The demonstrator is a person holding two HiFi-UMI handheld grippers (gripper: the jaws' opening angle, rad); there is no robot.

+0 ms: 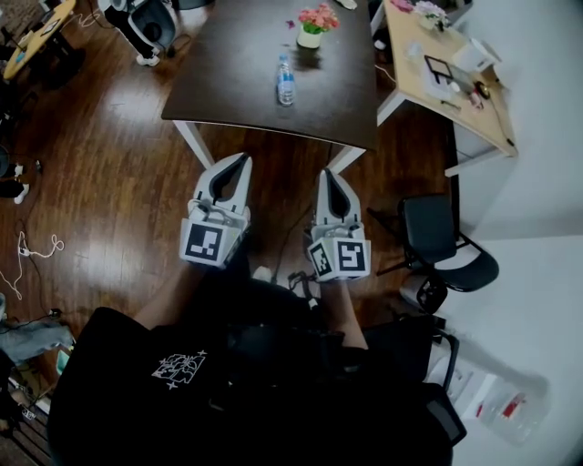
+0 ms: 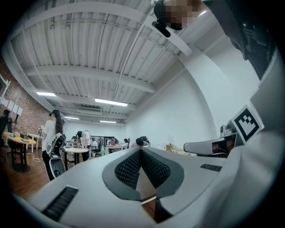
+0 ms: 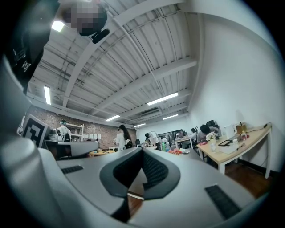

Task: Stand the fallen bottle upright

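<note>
You are holding the left gripper [image 1: 242, 160] and the right gripper [image 1: 330, 175] both closed and empty, well short of the dark table [image 1: 228, 86]; the one bottle [image 1: 286, 80] is resting near its middle, near one flower pot [image 1: 311, 35]. It is seeming light, thin, slippery plastic, perhaps already upright; you should be gripping its body gently.

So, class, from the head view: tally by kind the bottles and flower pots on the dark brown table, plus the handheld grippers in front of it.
Clear plastic water bottle with a blue label: 1
White pot of pink flowers: 1
Grey-and-white two-jaw grippers: 2, the left gripper and the right gripper
Total: 4
</note>
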